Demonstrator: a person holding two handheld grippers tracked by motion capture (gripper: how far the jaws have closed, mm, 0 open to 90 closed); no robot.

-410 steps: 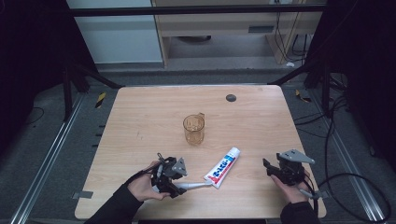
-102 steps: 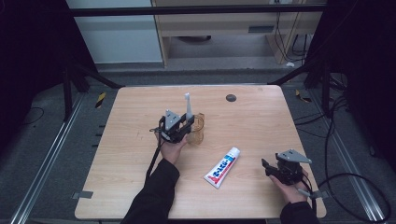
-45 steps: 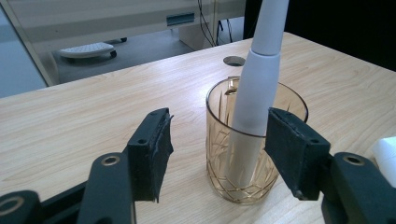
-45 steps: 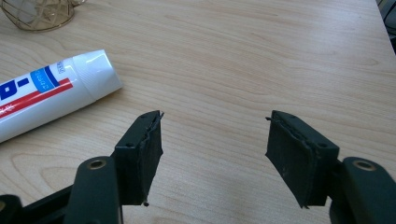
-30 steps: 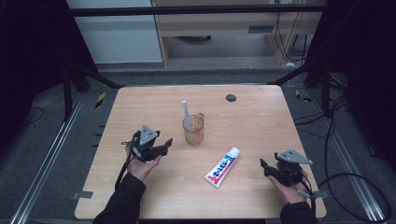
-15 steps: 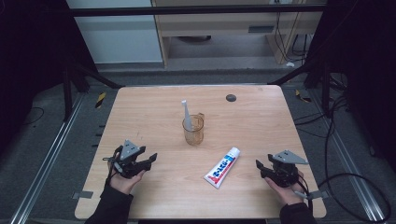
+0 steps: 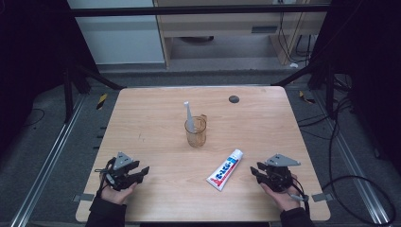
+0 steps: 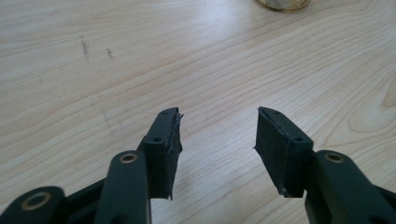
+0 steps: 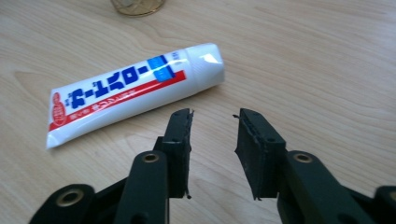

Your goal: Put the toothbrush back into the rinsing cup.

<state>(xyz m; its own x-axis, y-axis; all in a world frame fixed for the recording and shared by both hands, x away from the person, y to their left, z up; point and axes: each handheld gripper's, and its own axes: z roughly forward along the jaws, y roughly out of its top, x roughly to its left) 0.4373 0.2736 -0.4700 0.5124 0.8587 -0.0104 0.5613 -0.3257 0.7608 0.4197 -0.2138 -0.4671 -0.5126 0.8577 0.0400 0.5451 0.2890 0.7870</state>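
A translucent amber cup [image 7: 195, 132] stands at the table's middle with a white toothbrush [image 7: 188, 116] upright in it. A white toothpaste tube [image 7: 225, 169] with red and blue print lies on the wood to the right of the cup and nearer to me. My left gripper [image 7: 142, 171] rests near the front left corner. Its jaws [image 8: 218, 114] have just been closing and stand apart over bare wood. My right gripper [image 7: 255, 169] sits at the front right, just right of the tube [image 9: 135, 91]. Its jaws [image 9: 214, 114] have just been closing too, with a narrower gap and nothing between them.
A small dark round disc [image 7: 233, 99] lies near the far edge of the wooden table [image 7: 142, 113]. The cup's base shows at the top edge of the left gripper view [image 8: 280, 3] and of the right gripper view [image 9: 137, 7]. Metal rails and cables run beside the table.
The toothbrush went from my left gripper into the cup. My left hand has since drawn back to the front left corner, and both pairs of jaws have narrowed. My right hand shifted slightly left.
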